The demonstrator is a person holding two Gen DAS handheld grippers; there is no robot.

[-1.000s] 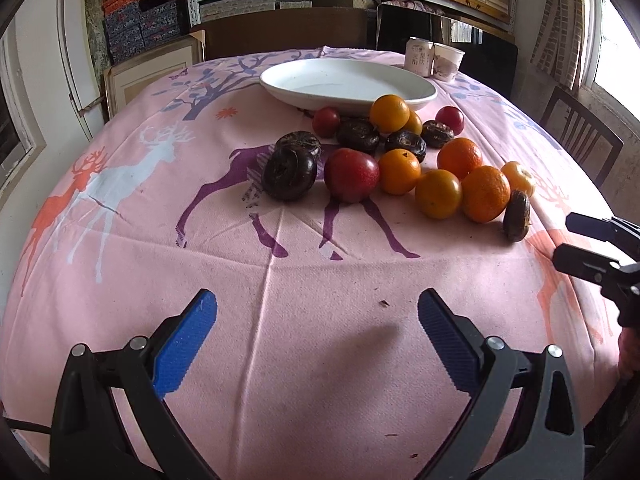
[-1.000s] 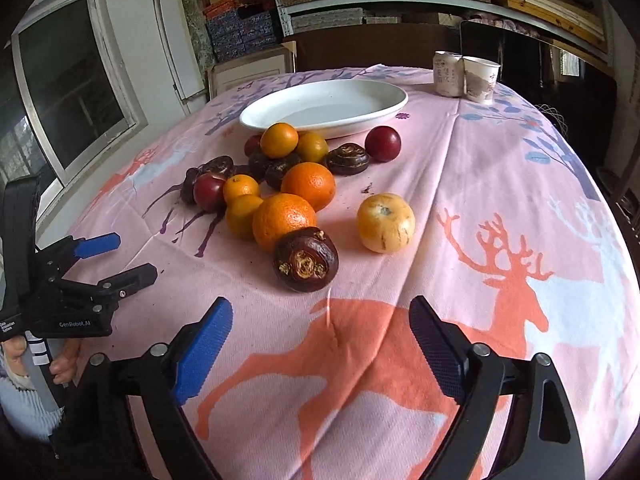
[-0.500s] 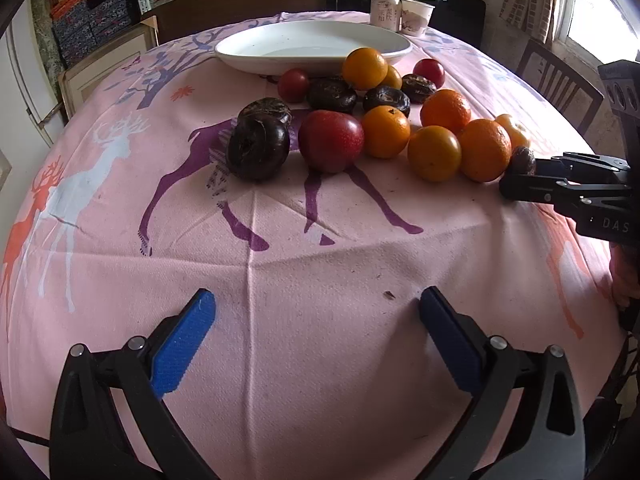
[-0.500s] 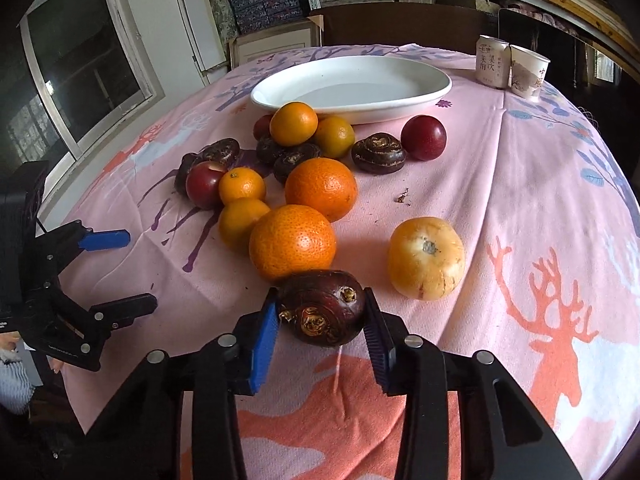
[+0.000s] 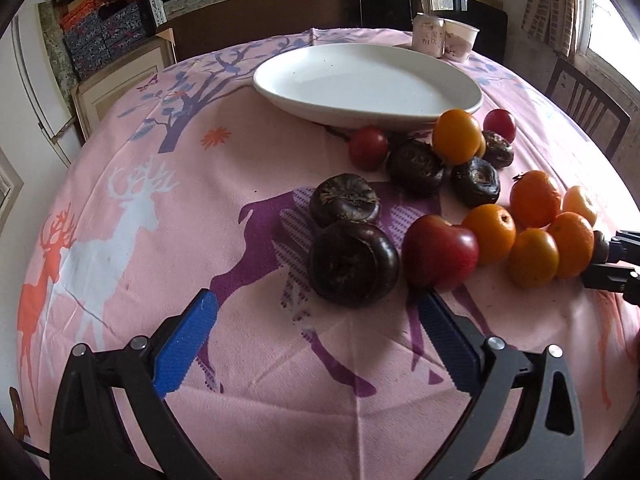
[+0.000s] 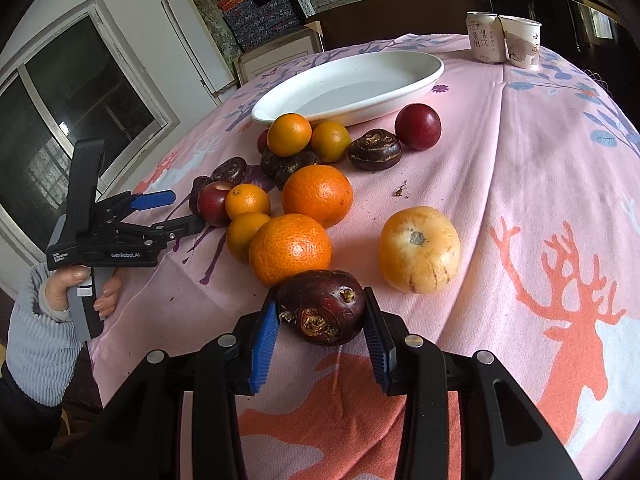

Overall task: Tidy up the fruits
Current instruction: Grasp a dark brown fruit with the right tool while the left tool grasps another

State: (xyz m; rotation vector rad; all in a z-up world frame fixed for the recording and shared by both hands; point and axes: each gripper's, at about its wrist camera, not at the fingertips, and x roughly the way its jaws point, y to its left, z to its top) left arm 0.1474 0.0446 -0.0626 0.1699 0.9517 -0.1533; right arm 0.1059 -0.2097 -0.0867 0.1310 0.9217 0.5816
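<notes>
My right gripper [image 6: 320, 312] is shut on a dark brown water chestnut [image 6: 322, 307], held just above the cloth; it also shows at the right edge of the left wrist view [image 5: 599, 245]. My left gripper [image 5: 316, 312] is open, its fingers either side of a big dark chestnut [image 5: 354, 267], with a red plum [image 5: 440, 252] by the right finger. Oranges [image 6: 291, 249] [image 6: 318, 195], a yellow fruit [image 6: 419, 249] and more dark chestnuts [image 5: 345, 203] lie in a cluster. An empty white oval plate [image 5: 368, 80] [image 6: 348, 88] stands behind them.
A can [image 6: 482, 36] and a paper cup [image 6: 520, 42] stand at the far edge of the pink deer-print tablecloth [image 5: 160, 240]. A wooden chair [image 5: 584, 100] is at the right. Shelves with boxes line the back wall. A window is on the left.
My right gripper closed fully on the dark chestnut and raised it slightly. My left gripper moved forward toward the big dark chestnut and the red plum, still open.
</notes>
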